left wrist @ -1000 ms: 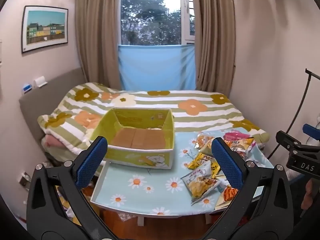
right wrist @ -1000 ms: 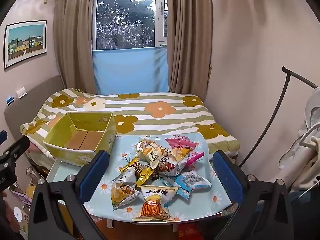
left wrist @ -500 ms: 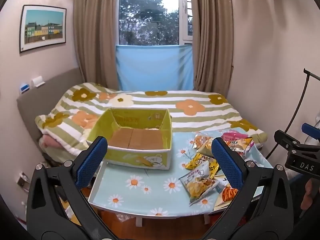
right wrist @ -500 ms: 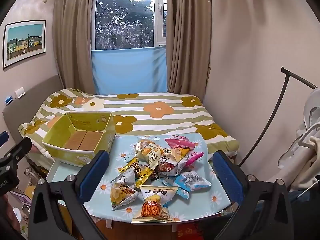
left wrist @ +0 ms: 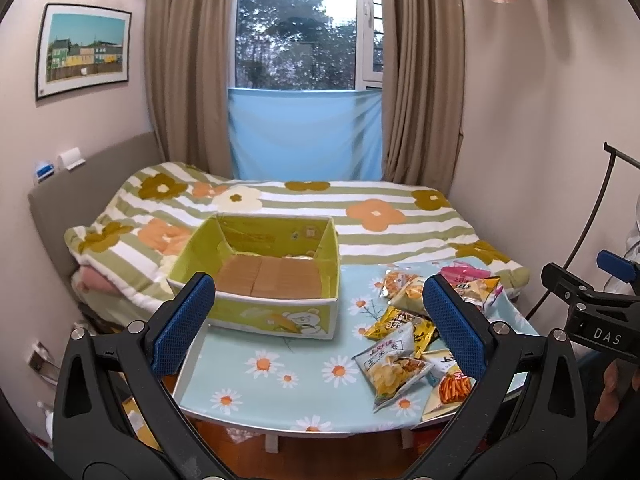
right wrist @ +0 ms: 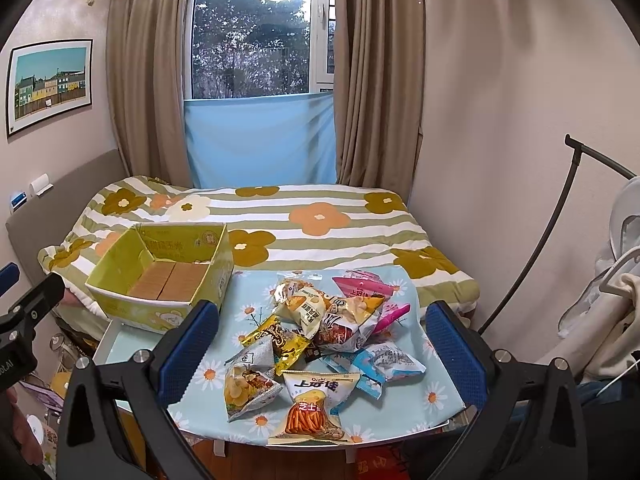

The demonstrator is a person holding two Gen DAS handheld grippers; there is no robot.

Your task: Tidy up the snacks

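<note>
A yellow-green cardboard box [left wrist: 256,312] [right wrist: 160,312] with a bare brown bottom stands on the left of a small table [left wrist: 280,380] [right wrist: 432,392] covered in a daisy-print cloth. A heap of several snack bags [right wrist: 320,332] [left wrist: 408,344] lies on the table's right side. Nearest the front edge lie a bag of orange sticks [right wrist: 312,408] and a chip bag [right wrist: 246,386]. My left gripper [left wrist: 318,324] is open, held back from the table and facing the box. My right gripper [right wrist: 320,344] is open too, short of the heap, with nothing between its fingers.
A bed with a striped flower quilt [left wrist: 320,208] lies just behind the table. Curtains and a window [left wrist: 296,28] are at the back wall. A black curved stand [right wrist: 560,216] and hanging clothes [right wrist: 616,288] fill the right. Clutter sits on the floor at the left [right wrist: 52,400].
The left wrist view has shifted slightly, so the box and table sit a little lower and to the left. The right view has barely changed. Both grippers stay open.
</note>
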